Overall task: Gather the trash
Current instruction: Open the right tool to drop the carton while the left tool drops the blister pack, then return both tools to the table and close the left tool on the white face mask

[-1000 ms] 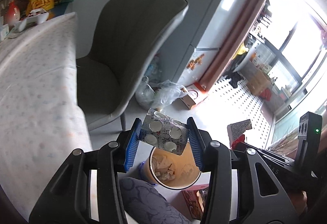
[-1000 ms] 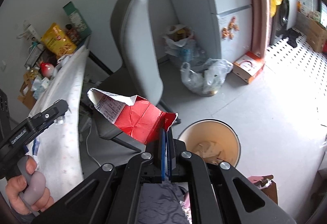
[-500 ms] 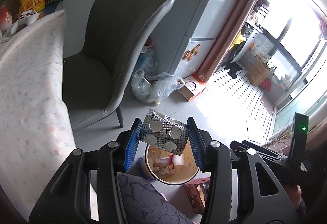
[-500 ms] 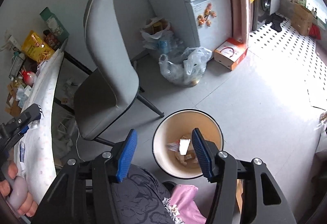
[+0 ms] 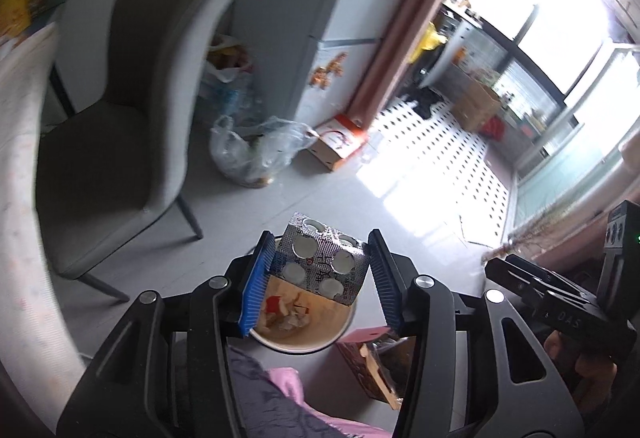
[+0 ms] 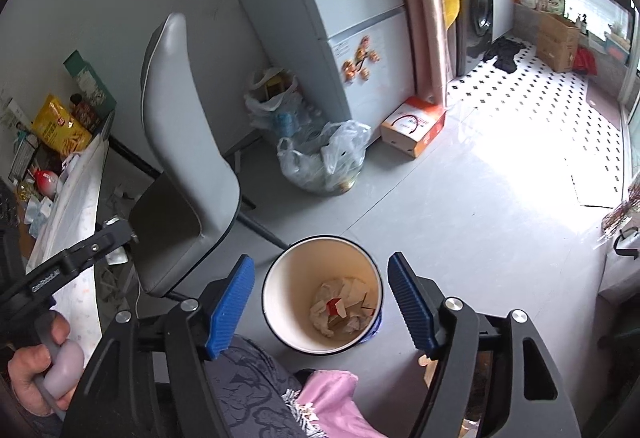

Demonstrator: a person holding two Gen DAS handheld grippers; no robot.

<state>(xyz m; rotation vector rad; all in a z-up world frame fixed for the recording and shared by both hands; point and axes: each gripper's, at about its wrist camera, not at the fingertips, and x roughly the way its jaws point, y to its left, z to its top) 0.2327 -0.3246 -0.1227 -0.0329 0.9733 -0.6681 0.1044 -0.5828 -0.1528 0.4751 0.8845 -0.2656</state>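
Observation:
My left gripper point(image 5: 320, 278) is shut on a silver pill blister pack point(image 5: 320, 264) and holds it above the cream trash bin point(image 5: 304, 342), which holds crumpled paper and red scraps. In the right wrist view the bin point(image 6: 280, 302) stands on the grey floor directly below my right gripper point(image 6: 320, 298), which is open and empty. The red carton piece point(image 6: 332, 305) lies inside the bin among white paper.
A grey chair point(image 6: 180, 158) stands left of the bin, beside a table with a patterned cloth point(image 6: 80, 198). A clear plastic bag point(image 6: 324, 162) and an orange-white box point(image 6: 414, 126) sit by the fridge point(image 6: 340, 18). My clothed knee point(image 6: 328, 398) is just below the bin.
My right gripper opened and dropped the red carton into the bin. My left gripper, still holding the blister pack, moved over the bin.

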